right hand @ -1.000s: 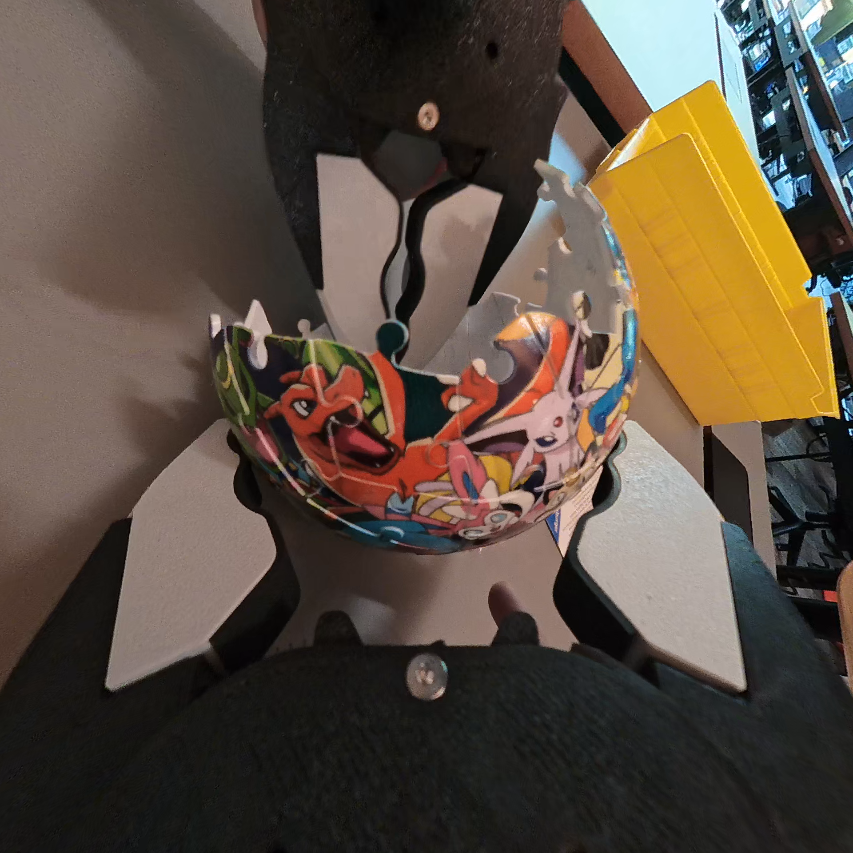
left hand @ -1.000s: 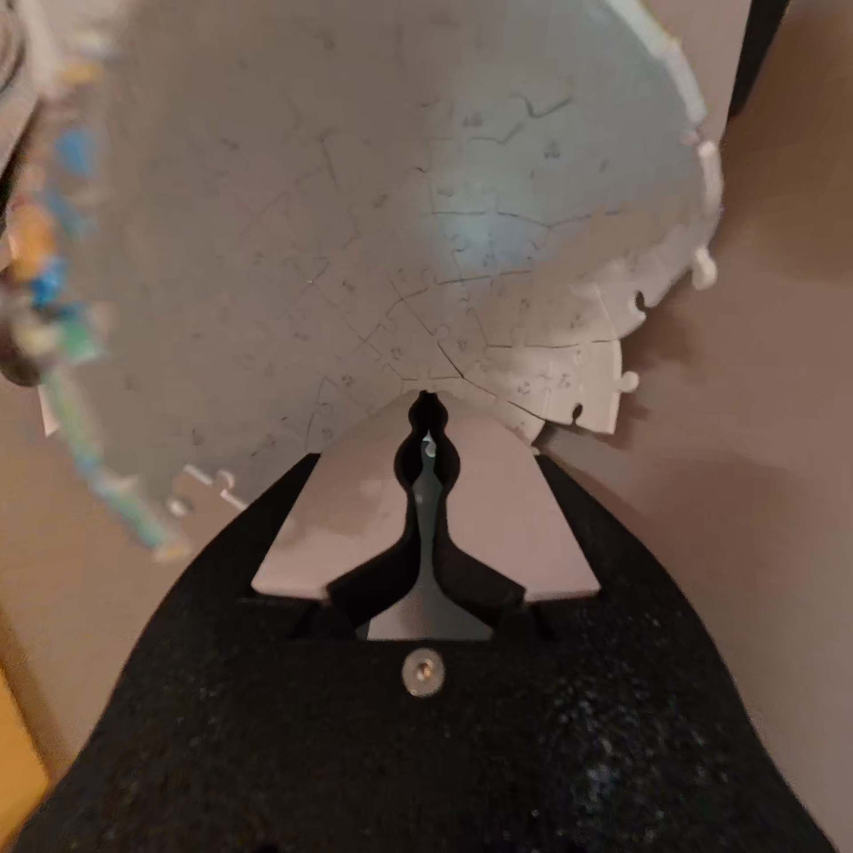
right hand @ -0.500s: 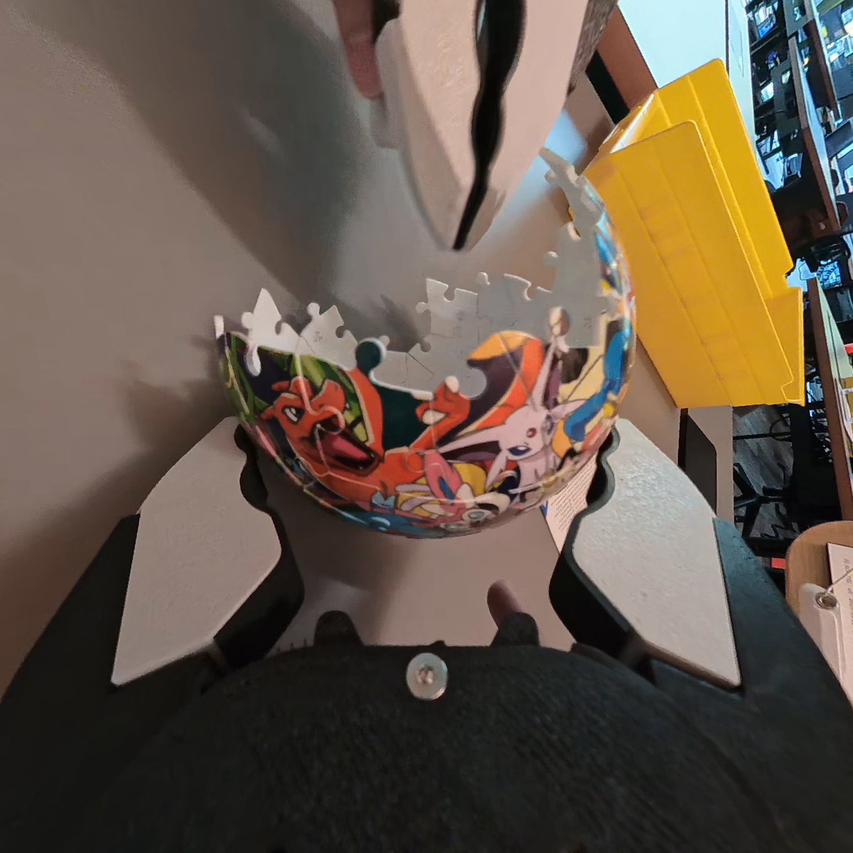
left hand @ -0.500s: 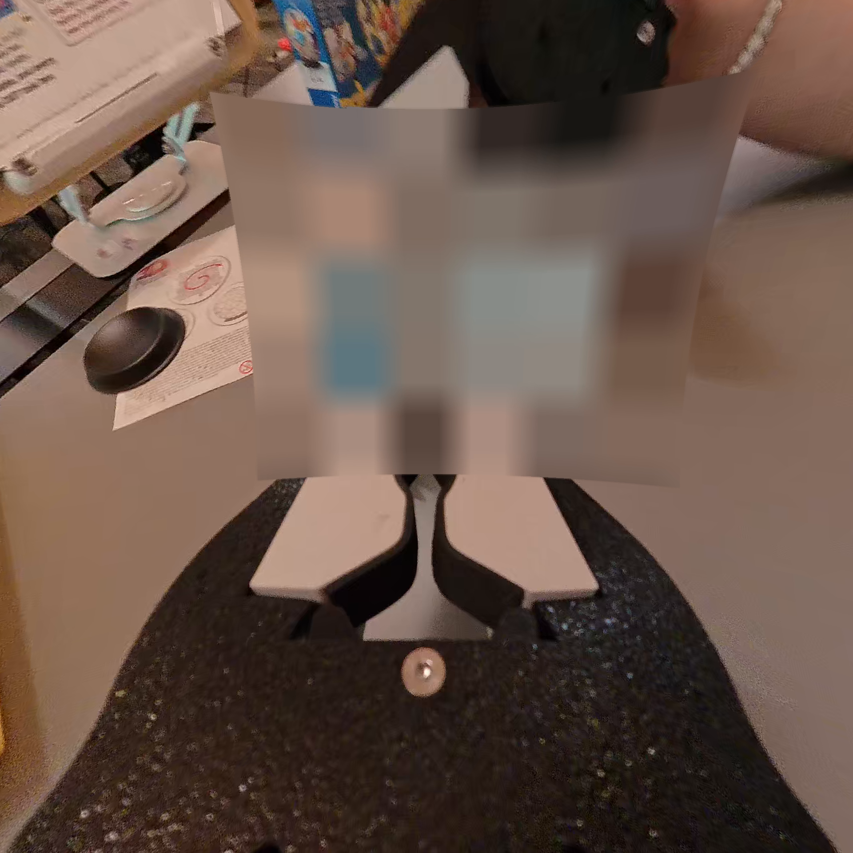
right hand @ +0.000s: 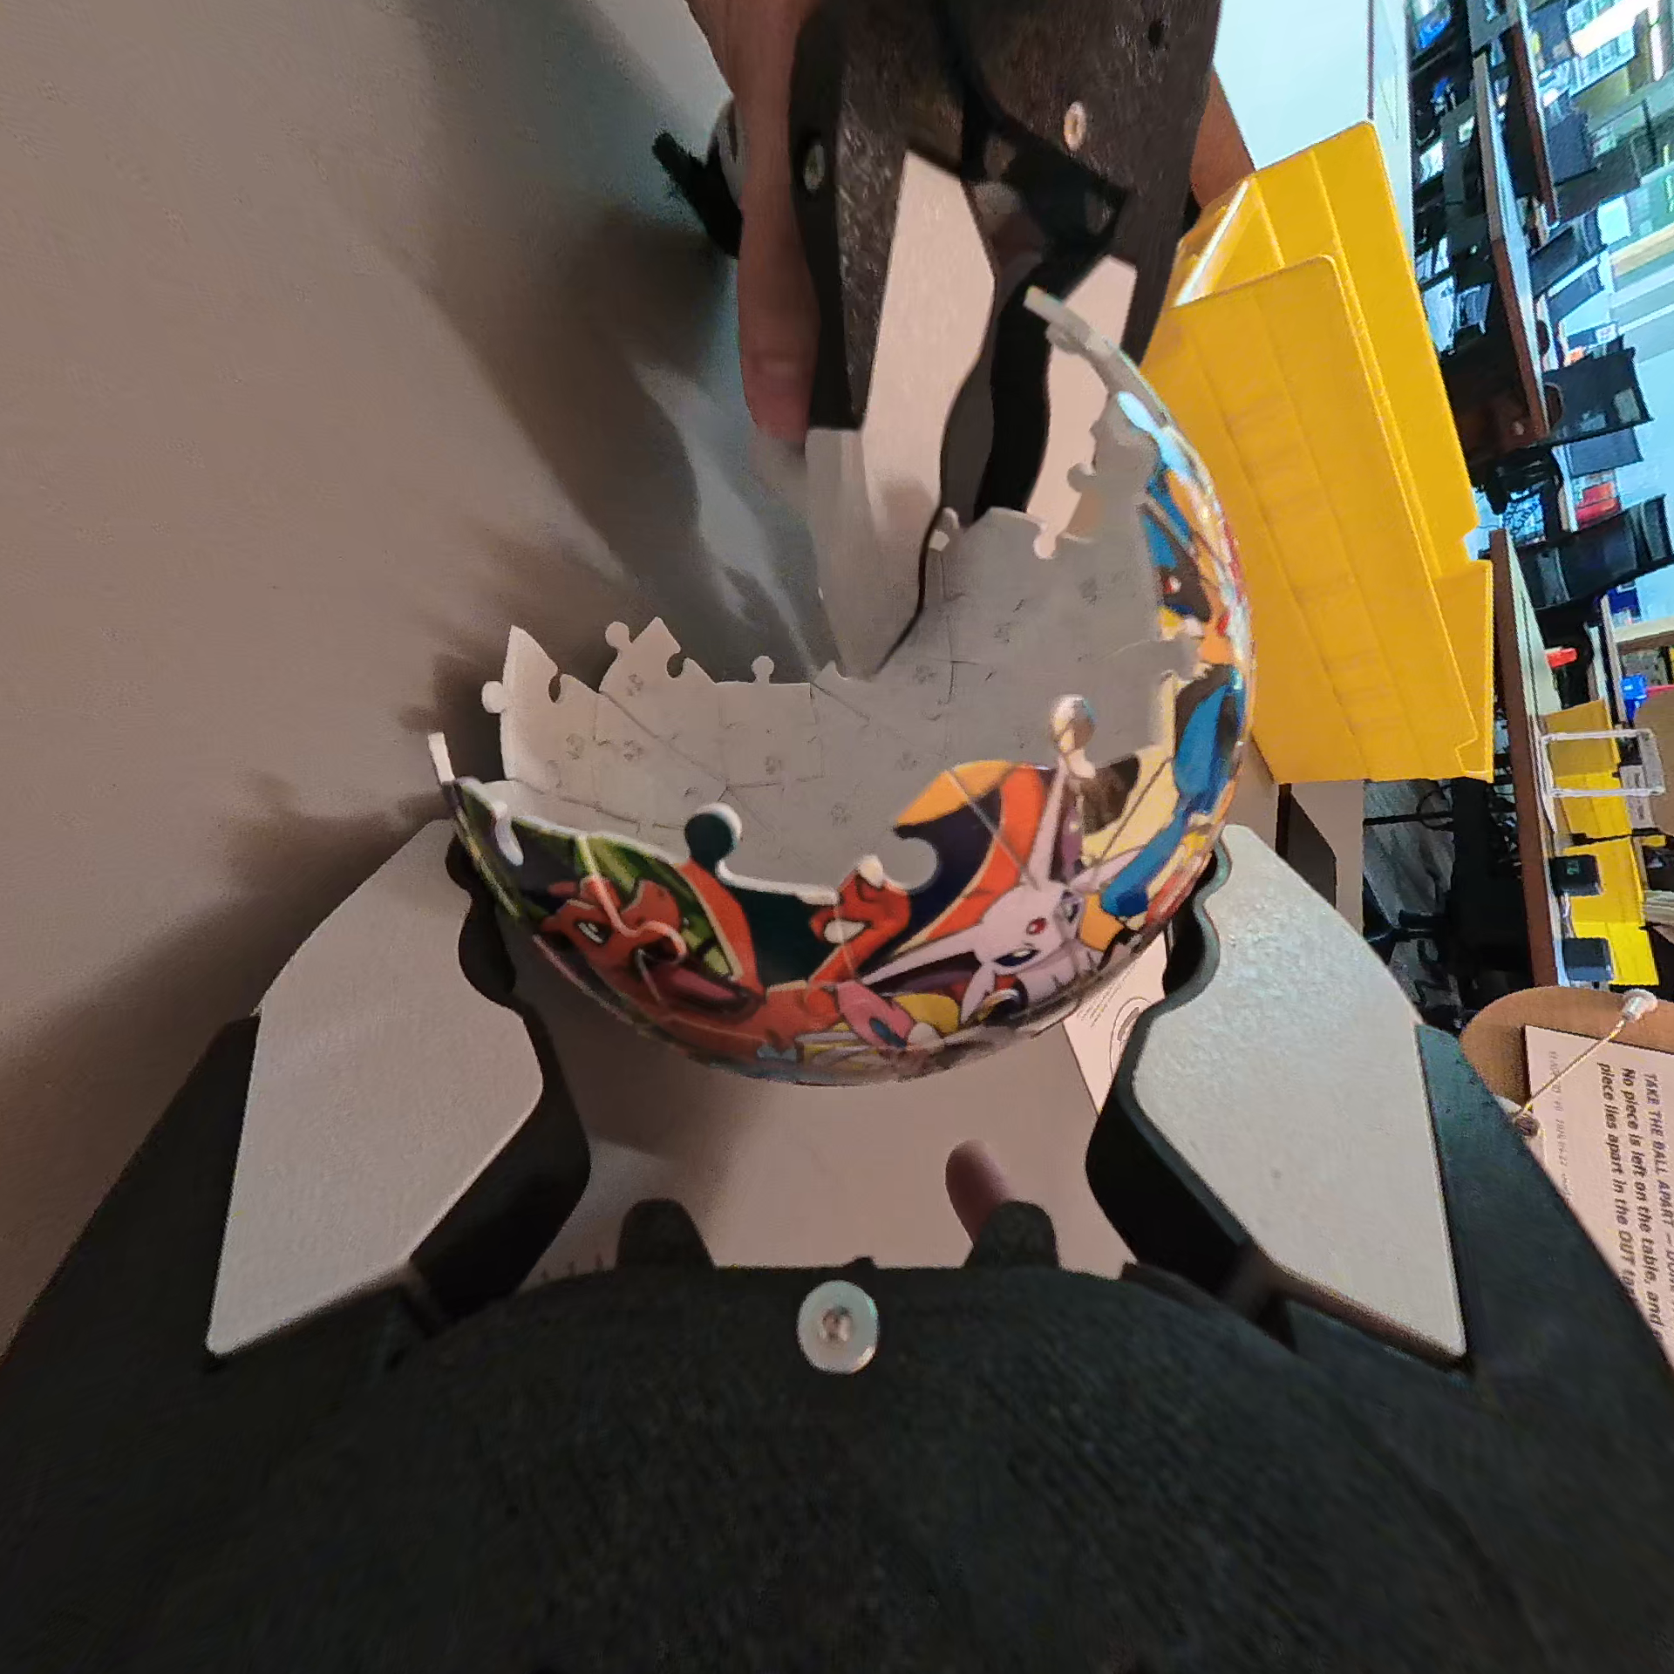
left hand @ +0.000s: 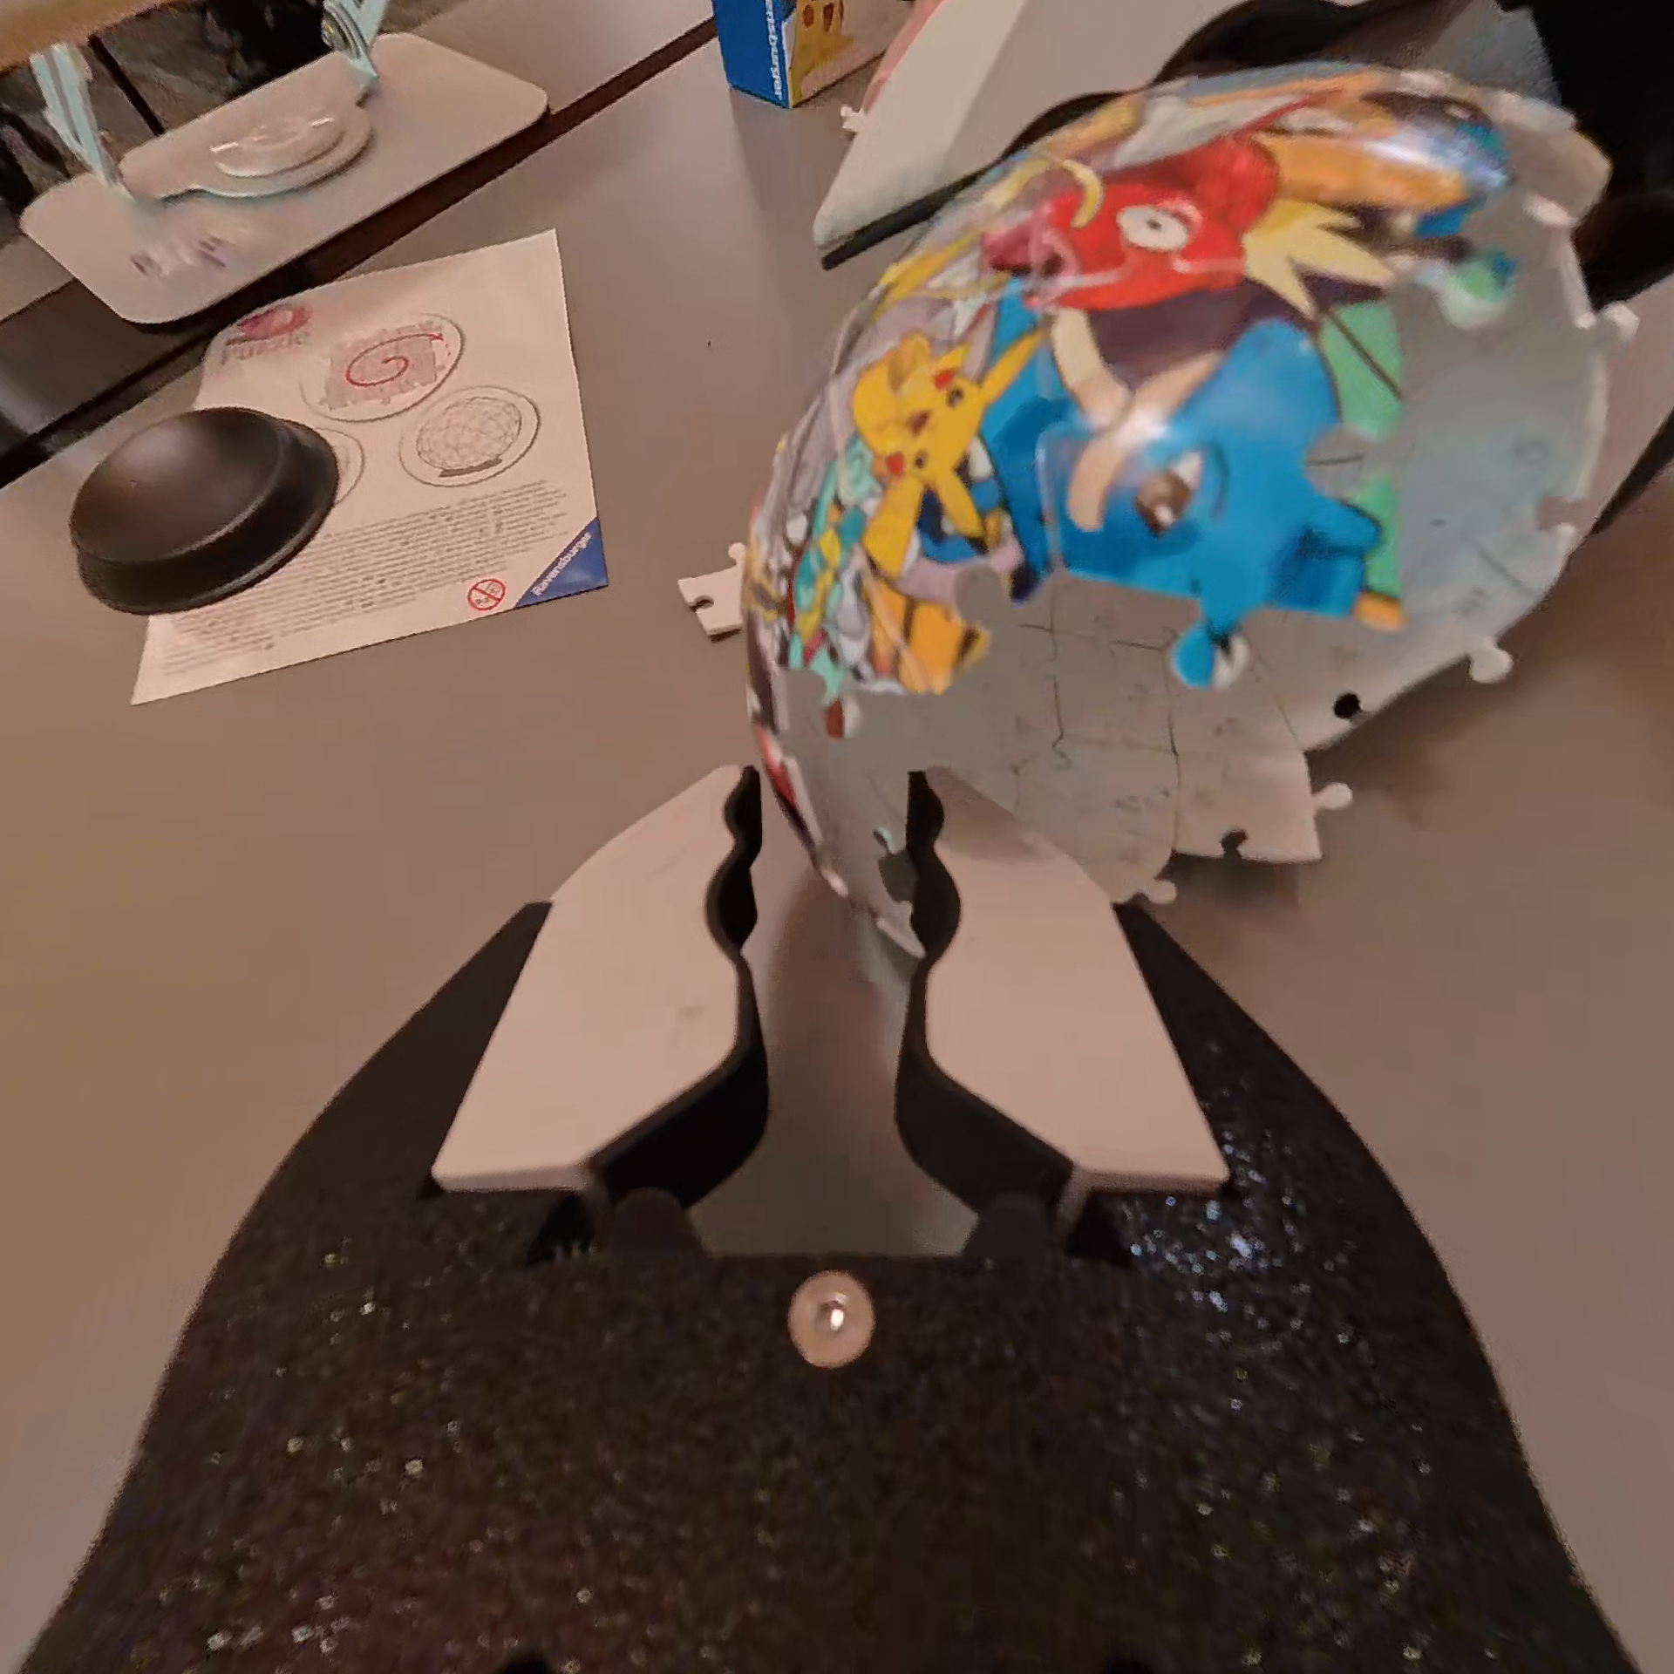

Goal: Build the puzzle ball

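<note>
Left wrist view: the left gripper point(left hand: 833, 815) had its jaws a bit apart, tips right at the lower rim of the half-built puzzle ball point(left hand: 1178, 507), not pinching it. Far left, a black stand point(left hand: 195, 507) sat on an instruction sheet point(left hand: 408, 471) on the table point(left hand: 362, 906).

Right wrist view: the right gripper point(right hand: 833, 897) was clamped on the ball's sides, yellow bins point(right hand: 1341, 507) off to the right.

Dim warm light, soft shadows, motion blur, fisheye-bent edges.
</note>
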`<action>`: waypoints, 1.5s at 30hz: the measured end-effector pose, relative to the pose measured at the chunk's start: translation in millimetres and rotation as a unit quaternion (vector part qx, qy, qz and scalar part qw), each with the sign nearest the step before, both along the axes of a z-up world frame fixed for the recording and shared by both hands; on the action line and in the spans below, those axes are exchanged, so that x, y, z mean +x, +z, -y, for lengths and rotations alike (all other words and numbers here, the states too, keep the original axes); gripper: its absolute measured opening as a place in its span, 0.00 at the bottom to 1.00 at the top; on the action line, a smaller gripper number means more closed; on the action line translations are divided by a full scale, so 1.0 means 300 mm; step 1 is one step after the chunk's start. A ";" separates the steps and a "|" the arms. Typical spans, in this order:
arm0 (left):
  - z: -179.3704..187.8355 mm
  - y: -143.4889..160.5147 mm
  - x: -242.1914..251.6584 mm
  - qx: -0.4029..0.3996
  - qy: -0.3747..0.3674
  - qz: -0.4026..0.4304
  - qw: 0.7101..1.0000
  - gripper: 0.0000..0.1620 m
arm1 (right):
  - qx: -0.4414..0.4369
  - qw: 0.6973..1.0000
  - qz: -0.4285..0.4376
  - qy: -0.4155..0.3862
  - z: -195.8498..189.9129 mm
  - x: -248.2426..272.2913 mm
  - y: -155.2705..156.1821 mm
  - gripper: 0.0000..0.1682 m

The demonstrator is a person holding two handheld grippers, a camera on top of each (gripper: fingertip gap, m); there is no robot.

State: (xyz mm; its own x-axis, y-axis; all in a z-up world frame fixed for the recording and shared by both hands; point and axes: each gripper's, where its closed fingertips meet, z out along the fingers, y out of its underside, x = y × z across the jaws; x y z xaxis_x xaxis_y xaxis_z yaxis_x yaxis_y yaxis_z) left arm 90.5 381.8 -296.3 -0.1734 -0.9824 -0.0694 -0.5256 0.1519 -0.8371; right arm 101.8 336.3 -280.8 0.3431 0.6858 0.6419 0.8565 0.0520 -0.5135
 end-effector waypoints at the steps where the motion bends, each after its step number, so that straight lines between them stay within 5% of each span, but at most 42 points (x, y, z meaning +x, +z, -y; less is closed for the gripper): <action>1: 0.003 -0.003 0.012 -0.007 -0.005 -0.003 1.000 0.17 | -0.001 1.000 0.001 0.004 0.002 -0.003 0.000 0.84; 4: -0.013 -0.023 0.035 -0.007 -0.003 -0.020 1.000 0.09 | -0.006 1.000 0.012 0.011 0.007 0.008 -0.010 0.85; 19: 0.078 -0.031 0.150 -0.079 0.028 -0.037 0.996 0.07 | 0.015 1.000 0.023 -0.001 0.043 0.072 -0.005 0.85; 30: 0.226 -0.061 0.328 -0.022 -0.063 -0.063 0.996 0.14 | -0.037 0.980 0.190 -0.046 0.199 0.267 0.008 0.84; 45: 0.214 -0.043 0.226 0.002 -0.083 -0.073 0.994 0.33 | -0.011 0.954 0.296 -0.050 0.201 0.238 0.017 0.83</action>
